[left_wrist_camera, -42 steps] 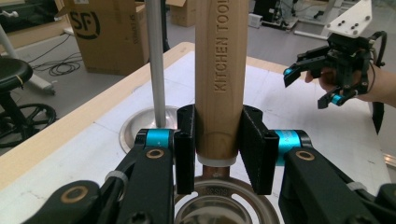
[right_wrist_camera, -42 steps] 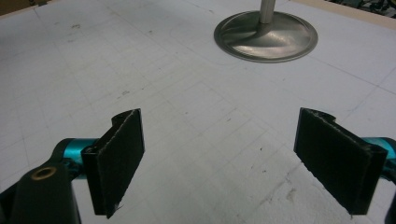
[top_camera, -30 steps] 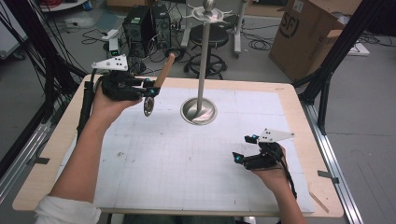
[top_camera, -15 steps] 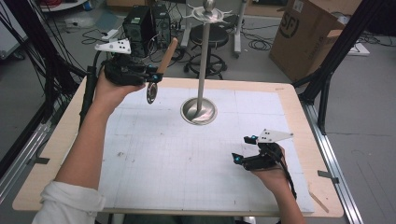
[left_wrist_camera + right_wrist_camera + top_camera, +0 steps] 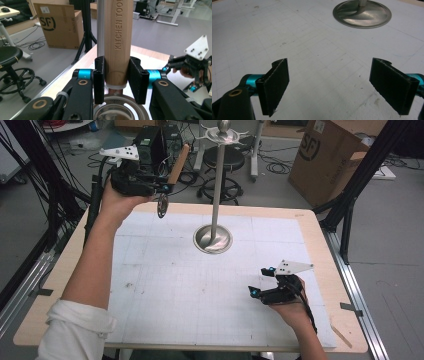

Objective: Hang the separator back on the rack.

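Nearest the person, the right gripper (image 5: pixel 261 285) is resting low over the white gridded mat (image 5: pixel 165 290), held in the right hand (image 5: pixel 290 306). In the right gripper view its two flat black pads (image 5: pixel 275 83) are standing wide apart with nothing between them, their faces rough and slightly frayed at the edges, teal collars behind them. The mat below is showing faint pencil-like grid lines and small dark scuffs.

Farther out, near the mat's middle, a polished metal stand (image 5: pixel 215 195) is rising from a round, dished base (image 5: pixel 213 239) that is reflecting light; its thin straight pole is ending in a small spoked top with a ball finial.

Beyond and to the left, the left hand (image 5: pixel 117 200) is lifting the left gripper (image 5: pixel 165 186) above the table's far edge. Its jaws are pinching the smooth, round wooden handle (image 5: pixel 117 37) of a kitchen utensil (image 5: pixel 172 175), stamped "KITCHEN TOOL" in the left gripper view. The handle is pointing up and away, while a round metal head (image 5: pixel 162 206) is hanging below the jaws, clear of the table (image 5: pixel 310 217). In that same view the stand's grey pole is sitting just behind the handle.

Past the light wooden table, a brown cardboard box (image 5: pixel 332 155) and a black stool (image 5: pixel 227 157) are standing on the grey floor.
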`<state>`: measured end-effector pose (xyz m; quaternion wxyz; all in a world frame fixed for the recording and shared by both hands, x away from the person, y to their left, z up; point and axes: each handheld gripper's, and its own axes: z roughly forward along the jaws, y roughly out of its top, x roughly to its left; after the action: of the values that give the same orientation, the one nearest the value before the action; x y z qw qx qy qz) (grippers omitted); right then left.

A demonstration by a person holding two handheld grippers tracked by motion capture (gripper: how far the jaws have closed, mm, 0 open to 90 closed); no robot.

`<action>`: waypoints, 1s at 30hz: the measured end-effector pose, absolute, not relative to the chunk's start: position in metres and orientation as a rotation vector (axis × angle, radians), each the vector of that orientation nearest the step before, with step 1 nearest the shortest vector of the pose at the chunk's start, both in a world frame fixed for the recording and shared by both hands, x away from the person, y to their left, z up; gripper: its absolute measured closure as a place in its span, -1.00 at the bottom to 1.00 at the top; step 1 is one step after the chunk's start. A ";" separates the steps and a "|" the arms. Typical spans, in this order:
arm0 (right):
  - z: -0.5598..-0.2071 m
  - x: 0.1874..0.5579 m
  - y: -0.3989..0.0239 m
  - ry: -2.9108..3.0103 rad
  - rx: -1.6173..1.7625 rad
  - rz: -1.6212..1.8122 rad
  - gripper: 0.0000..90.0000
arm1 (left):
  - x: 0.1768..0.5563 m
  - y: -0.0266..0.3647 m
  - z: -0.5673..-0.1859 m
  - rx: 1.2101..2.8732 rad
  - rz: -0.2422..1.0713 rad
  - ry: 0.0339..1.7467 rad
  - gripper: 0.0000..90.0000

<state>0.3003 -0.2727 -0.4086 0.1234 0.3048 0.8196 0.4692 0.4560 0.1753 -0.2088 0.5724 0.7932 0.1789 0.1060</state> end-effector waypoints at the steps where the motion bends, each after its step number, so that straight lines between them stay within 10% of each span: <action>1: -0.409 0.301 -0.272 2.392 0.876 1.367 -0.67 | 0.457 0.174 -0.208 1.860 0.250 0.420 0.52; 30: -0.408 0.299 -0.280 2.379 0.904 1.401 -0.67 | 0.484 0.150 -0.192 1.879 0.286 0.415 0.52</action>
<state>0.2993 -0.2799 -0.4080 0.1181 0.3089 0.8131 0.4790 0.4845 0.1498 -0.1917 0.5630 0.7983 0.1761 0.1213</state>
